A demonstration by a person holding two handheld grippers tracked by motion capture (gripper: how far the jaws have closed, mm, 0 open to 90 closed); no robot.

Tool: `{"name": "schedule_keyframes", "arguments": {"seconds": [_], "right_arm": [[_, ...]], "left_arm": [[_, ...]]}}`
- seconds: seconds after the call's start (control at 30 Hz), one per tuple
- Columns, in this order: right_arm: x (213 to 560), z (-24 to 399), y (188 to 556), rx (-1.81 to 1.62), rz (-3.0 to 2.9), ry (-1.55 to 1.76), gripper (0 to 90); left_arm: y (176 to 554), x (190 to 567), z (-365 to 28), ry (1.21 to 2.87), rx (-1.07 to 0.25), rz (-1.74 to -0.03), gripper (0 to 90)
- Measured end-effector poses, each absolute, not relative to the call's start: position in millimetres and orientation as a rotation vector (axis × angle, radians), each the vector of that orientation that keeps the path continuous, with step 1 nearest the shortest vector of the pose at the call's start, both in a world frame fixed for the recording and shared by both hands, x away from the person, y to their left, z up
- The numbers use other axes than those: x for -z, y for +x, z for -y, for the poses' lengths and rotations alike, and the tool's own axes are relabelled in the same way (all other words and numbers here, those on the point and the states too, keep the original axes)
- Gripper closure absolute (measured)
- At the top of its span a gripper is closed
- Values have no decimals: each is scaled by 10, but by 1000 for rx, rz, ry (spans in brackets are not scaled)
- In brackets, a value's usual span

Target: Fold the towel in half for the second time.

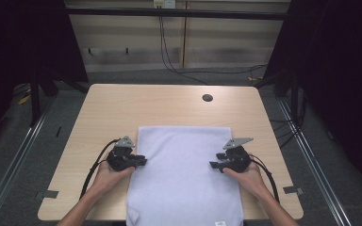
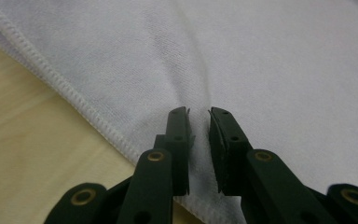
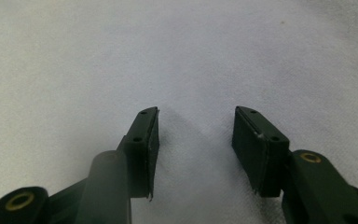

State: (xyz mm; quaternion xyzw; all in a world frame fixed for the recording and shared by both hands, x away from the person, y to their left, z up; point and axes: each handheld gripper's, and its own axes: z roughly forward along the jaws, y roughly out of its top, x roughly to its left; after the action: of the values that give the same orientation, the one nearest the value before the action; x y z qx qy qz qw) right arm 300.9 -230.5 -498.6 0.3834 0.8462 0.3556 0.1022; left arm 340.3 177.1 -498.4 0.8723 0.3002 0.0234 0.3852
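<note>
1. A pale lavender rectangular terry-cloth towel (image 1: 184,174) lay flat in the lower middle of the high view, on a light wooden table with rounded corners (image 1: 108,108). Its far hem ran straight across the tabletop, and its near end hung over the table's bottom edge.

2. The left black two-jaw gripper (image 1: 142,161), held in the person's left hand (image 1: 111,175), sat at the towel's left hem, left of centre in the frame, with its tips over the cloth.

3. In the left gripper view that gripper (image 2: 199,113) had its jaws drawn narrow, with only a slim gap between them. A small raised crease of the towel (image 2: 279,70) ran up from that gap. I could not tell whether the cloth was actually pinched.

4. The stitched hem ran diagonally from the upper left of that view down to the jaws, with bare table (image 2: 28,149) at lower left.

5. The right black two-jaw gripper (image 1: 214,165), in the right hand (image 1: 247,176), sat at the towel's right edge, right of centre, with its tips pointing inward over the cloth.

6. In the right gripper view its jaws (image 3: 196,110) stood wide apart just above the flat towel (image 3: 168,51), holding nothing.

7. Bare wood lay open beyond the far hem, up to a small dark round hole (image 1: 207,98) at upper centre. There were also strips of bare wood on both sides of the towel.
</note>
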Motion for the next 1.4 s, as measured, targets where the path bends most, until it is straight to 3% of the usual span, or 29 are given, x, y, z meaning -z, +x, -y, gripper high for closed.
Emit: {"name": "schedule_keyframes", "arguments": {"seconds": [0.2, 0.43, 0.57, 0.83, 1.0, 1.23, 1.4], "right_arm": [[4967, 2349, 2792, -1058, -2526, 1145, 525], [4938, 2429, 2614, -1072, -2581, 1158, 527], [4922, 2436, 2431, -1078, -2616, 1146, 526], [4888, 2435, 2162, -1074, -2660, 1107, 552], [4692, 2651, 2388, -1179, -2479, 1171, 581], [4519, 2934, 2807, -1195, -2336, 1250, 587], [4627, 2963, 3081, -1155, -2339, 1273, 595]], "left_arm": [[3246, 5002, -1819, 2196, 36, -752, 794], [3067, 5002, -1794, 2196, 69, -736, 801], [2772, 4960, -1788, 2248, 52, -682, 798], [2608, 4923, -1847, 2264, 139, -658, 738], [2775, 4818, -1835, 2209, 93, -688, 699], [3284, 4624, -1670, 2185, -21, -631, 678], [3521, 4636, -1702, 2123, -42, -707, 653]]}}
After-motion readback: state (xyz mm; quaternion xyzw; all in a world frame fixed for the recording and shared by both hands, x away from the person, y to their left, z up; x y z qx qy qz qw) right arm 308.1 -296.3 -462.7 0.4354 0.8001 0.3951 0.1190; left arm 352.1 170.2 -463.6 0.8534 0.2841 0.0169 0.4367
